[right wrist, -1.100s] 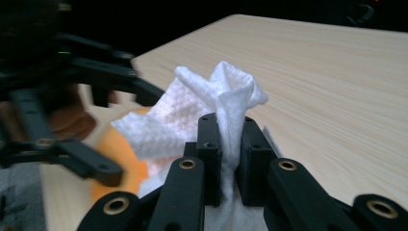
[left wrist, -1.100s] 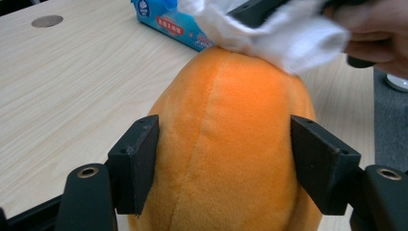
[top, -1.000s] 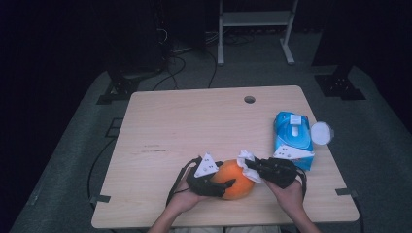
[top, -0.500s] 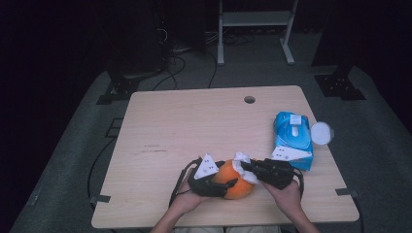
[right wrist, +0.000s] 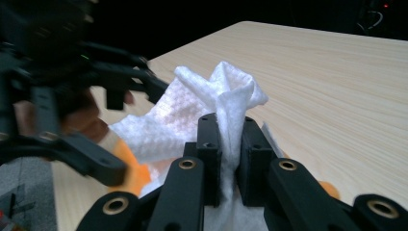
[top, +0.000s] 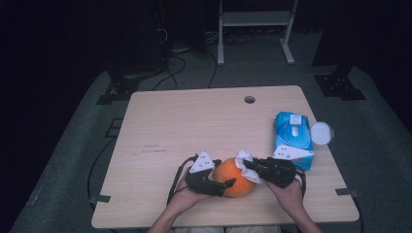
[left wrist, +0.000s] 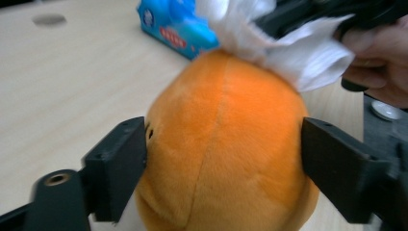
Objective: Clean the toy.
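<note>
The work sits close to the near edge of the desk, between the person's 2 forearms; most of the wooden top behind it is bare up to the round cable hole. To the right, a blue wipes packet lies near the right edge, with a white lid just beside it at that edge.

The orange plush ball rests on the desk between the 2 tongs. The left tongs straddle it: in the left gripper view each jaw stands at 1 flank of the ball, and they have just been opening. The right tongs are clamped narrow on a white wipe, which lies against the ball's top right.

Both hands lie low, their tongs pointing inward at each other across the ball.
</note>
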